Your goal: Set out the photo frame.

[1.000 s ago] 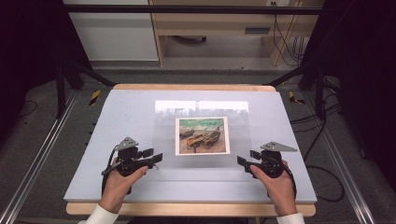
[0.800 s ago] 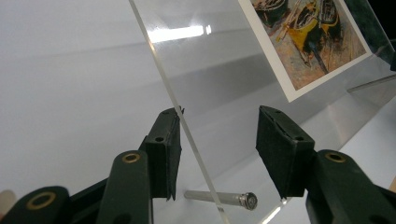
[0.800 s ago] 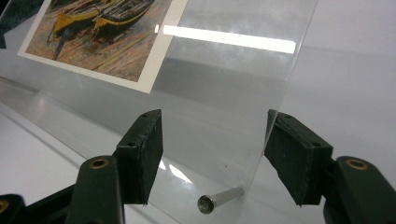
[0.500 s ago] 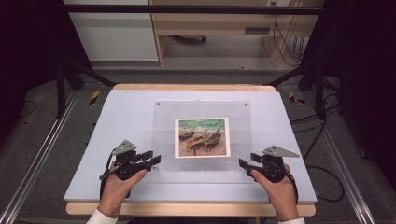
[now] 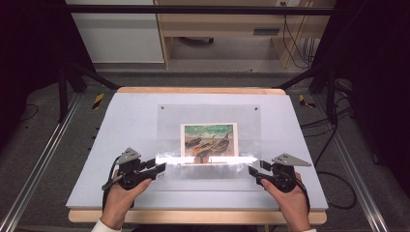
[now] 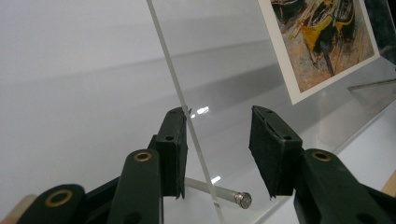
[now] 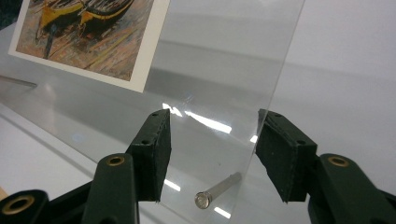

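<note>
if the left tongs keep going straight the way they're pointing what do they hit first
Likely the clear plastic sheet: its edge already sits between the open left tongs, close to one jaw. Depth is hard to judge.

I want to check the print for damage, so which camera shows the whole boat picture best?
The high view: the boat picture sits whole under the clear acrylic sheet. The left gripper view shows one corner, and the right gripper view another.

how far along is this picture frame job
Done: the print lies centred against the clear sheet, and a metal pin sits at a near corner. In hand: the left gripper and right gripper straddle the sheet's side edges, jaws open. Left: clamping and moving the sheet; the goal beyond that isn't clear.
</note>
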`<state>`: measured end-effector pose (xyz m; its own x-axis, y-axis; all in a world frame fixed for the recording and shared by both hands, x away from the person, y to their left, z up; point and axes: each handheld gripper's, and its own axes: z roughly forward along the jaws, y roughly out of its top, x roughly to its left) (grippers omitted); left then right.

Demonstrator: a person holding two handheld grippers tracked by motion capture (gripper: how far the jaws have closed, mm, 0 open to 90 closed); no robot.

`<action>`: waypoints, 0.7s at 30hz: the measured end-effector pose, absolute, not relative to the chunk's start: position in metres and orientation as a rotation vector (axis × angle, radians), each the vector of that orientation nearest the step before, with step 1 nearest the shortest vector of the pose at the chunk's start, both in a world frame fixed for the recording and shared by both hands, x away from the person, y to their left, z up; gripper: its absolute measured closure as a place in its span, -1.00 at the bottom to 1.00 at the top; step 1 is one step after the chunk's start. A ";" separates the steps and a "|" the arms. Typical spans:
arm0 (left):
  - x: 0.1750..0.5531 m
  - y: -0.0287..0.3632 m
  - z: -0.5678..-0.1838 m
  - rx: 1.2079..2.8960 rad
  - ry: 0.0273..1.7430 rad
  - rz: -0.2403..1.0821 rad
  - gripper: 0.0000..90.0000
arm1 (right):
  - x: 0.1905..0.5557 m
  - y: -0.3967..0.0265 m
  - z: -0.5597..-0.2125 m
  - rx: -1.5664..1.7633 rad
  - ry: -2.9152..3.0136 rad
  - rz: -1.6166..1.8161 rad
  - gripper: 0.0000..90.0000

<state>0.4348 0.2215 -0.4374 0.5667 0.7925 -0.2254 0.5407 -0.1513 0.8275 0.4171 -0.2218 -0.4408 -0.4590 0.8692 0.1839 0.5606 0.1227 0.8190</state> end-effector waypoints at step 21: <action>0.423 0.220 -0.436 1.853 1.085 0.366 0.35 | 0.406 -0.223 -0.441 1.376 2.061 1.243 0.17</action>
<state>0.4229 0.2200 -0.4357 0.5659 0.8036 -0.1846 0.5275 -0.1808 0.8301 0.4061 -0.2229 -0.4412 -0.4566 0.8748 0.1617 0.5514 0.1356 0.8232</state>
